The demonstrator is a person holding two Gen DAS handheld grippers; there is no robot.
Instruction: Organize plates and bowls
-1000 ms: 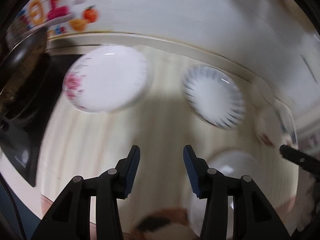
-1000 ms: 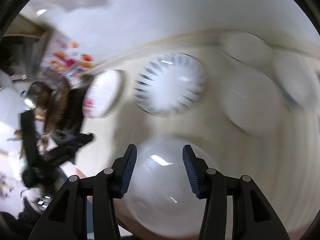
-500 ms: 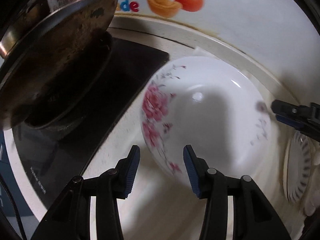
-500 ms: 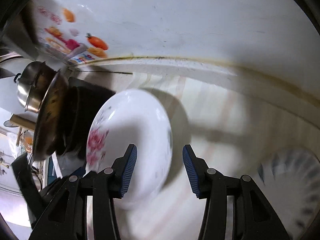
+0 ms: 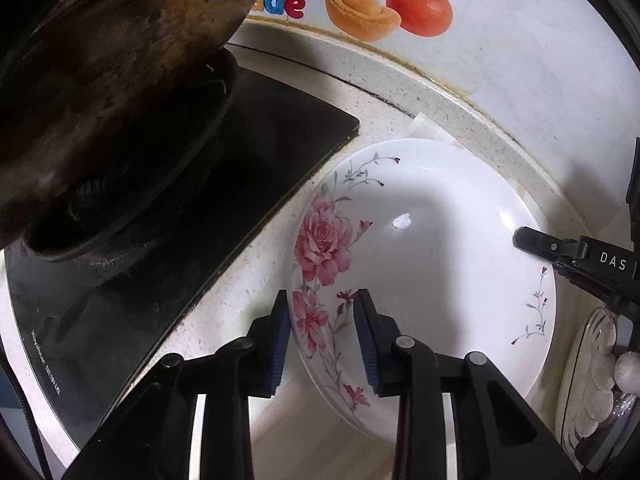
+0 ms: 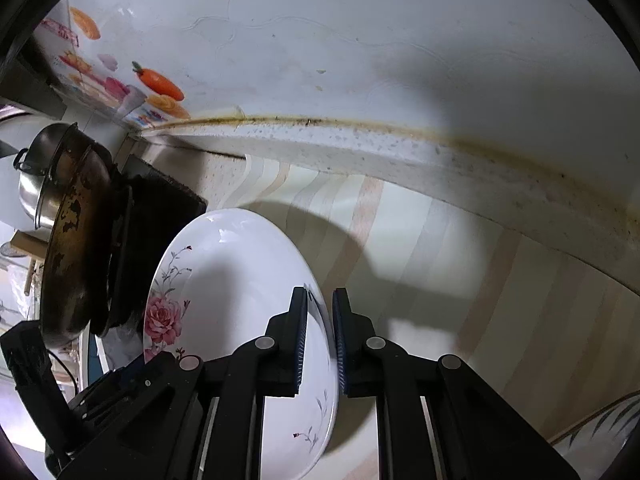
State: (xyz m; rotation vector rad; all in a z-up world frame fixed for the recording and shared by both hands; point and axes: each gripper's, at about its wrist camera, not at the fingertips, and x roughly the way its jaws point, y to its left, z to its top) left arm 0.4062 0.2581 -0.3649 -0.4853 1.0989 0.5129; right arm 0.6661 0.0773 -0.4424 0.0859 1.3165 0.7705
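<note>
gripping the rose plate (image 5: 432, 256) from both sides.
right gripper (image 6: 320, 344) clenched on its rim; left gripper (image 5: 322, 344) closing, rim between its jaws.

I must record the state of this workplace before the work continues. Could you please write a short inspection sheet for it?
Surface: striped countertop, stained along the wall.
Job's things: rose plate; blue-patterned plate at the right edge.
Clutter: worn pan on black cooktop; steel pot.
Grippers: left gripper closing astride the rose plate's rim; right gripper shut on its opposite rim.
Cables: thin black cable.
Surroundings: wall with fruit stickers.
</note>
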